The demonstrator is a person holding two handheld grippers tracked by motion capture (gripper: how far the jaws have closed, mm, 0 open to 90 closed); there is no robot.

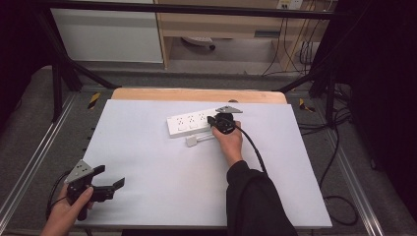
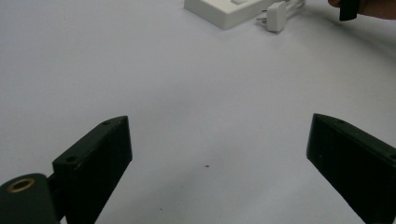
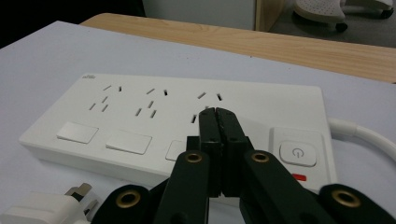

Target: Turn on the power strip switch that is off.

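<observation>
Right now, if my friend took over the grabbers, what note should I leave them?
Left gripper: open, holding nothing, near the table's front-left corner.
Right gripper: jaws shut on nothing, tips over the white power strip, near its right-hand sockets.
White plug adapter: lying loose in front of the strip, not plugged in.
Done: nothing visible yet.
Left: probably picking up the adapter and plugging it in.

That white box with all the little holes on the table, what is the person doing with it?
A person holds a black two-jaw gripper in each hand. The right gripper, its jaws closed together and holding nothing, is over the long white plastic power strip, near its third set of sockets. A small white plug lies loose on the pale table just in front of the strip. The left gripper waits open at the near left corner.
</observation>
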